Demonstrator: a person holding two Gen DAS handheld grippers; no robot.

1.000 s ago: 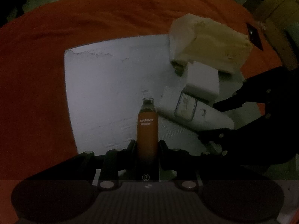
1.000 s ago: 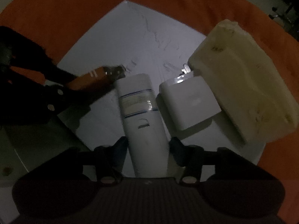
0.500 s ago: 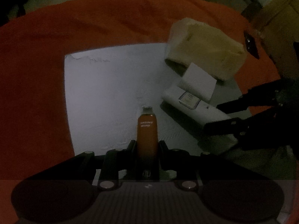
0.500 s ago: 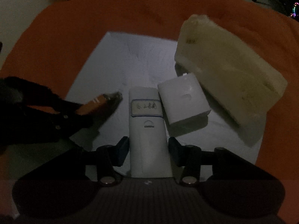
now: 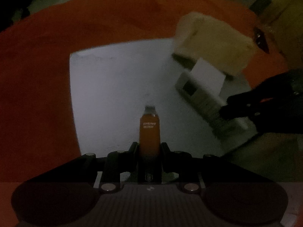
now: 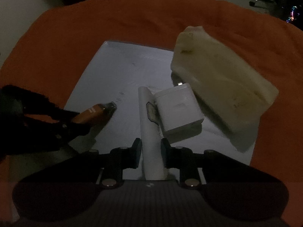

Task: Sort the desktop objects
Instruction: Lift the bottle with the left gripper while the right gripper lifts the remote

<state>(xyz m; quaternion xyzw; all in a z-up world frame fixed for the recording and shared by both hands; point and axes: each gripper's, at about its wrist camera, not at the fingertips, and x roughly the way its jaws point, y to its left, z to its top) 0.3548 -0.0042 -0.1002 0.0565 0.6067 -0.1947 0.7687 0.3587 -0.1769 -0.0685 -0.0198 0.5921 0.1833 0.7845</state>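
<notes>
My left gripper (image 5: 149,147) is shut on an orange stick-shaped device (image 5: 149,132) with white lettering, held above a white mat (image 5: 113,87). It also shows in the right wrist view (image 6: 90,115), with the left gripper (image 6: 72,123) at the left. My right gripper (image 6: 151,147) is shut on a long white slab-shaped device (image 6: 149,124), turned on its edge; it shows in the left wrist view (image 5: 204,102) with the right gripper (image 5: 238,107). A white charger cube (image 6: 178,111) lies against it. A cream pouch (image 6: 223,98) lies at the mat's right.
An orange cloth (image 6: 94,28) covers the table under the white mat (image 6: 121,75). A small dark object (image 5: 260,39) lies on the cloth past the cream pouch (image 5: 214,41). The room beyond is dark, with coloured lights (image 6: 292,13) far off.
Both grippers have lifted and pulled back with their objects. The white slab has rolled from flat onto its edge in my right gripper. The orange device has risen off the mat.
</notes>
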